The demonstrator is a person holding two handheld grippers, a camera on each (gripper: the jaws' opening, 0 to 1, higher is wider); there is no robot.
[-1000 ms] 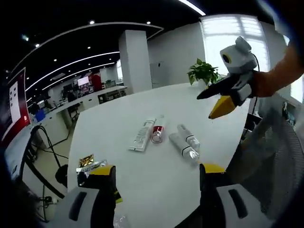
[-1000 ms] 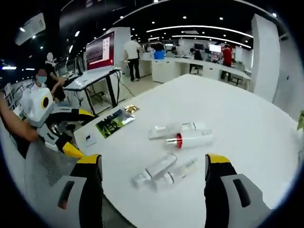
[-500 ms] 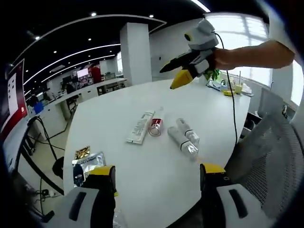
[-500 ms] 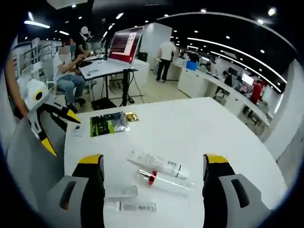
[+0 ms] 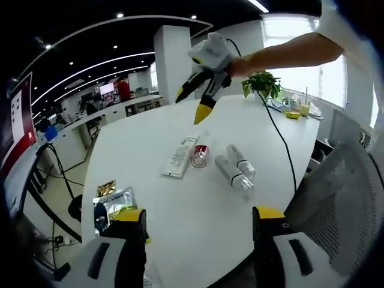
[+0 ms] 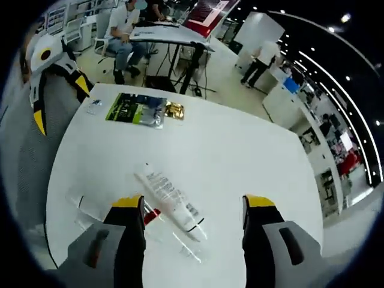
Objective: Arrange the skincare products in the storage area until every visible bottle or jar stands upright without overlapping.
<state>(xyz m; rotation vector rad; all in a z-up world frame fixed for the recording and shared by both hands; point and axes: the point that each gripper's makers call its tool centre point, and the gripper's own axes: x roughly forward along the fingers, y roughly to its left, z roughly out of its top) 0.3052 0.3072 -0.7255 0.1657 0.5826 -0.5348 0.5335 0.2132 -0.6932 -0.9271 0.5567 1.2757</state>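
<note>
In the right gripper view the right tool (image 6: 193,211) hangs over the table (image 6: 240,150) with its jaws spread wide and nothing between them; the white tube (image 6: 172,199) lies flat just ahead of the jaw tips, its long axis slanting across the gap between them, not along the jaws; the red-capped bottle (image 6: 153,214) lies flat close against the tube on the side of the view's left-hand jaw, partly hidden behind that jaw; judged from this, the right tool is the nearer arm, and a roll of the wrist would be needed so the jaws close across the tube and not along it.

In the left gripper view the left tool (image 5: 198,217) hangs low at the near table (image 5: 144,144) edge, jaws released and empty; the foil sachets (image 5: 110,203) lie close to its left-hand jaw near that edge; farther in, toward the middle of the table, the clear bottles (image 5: 235,168) lie side by side on their sides; just beside them lie the red-capped bottle (image 5: 200,155) and the white tube (image 5: 180,157), touching or nearly so; none of the products stands upright; beyond them the right tool (image 5: 198,99) hovers above, points downward; all lie well apart from the left tool.
</note>
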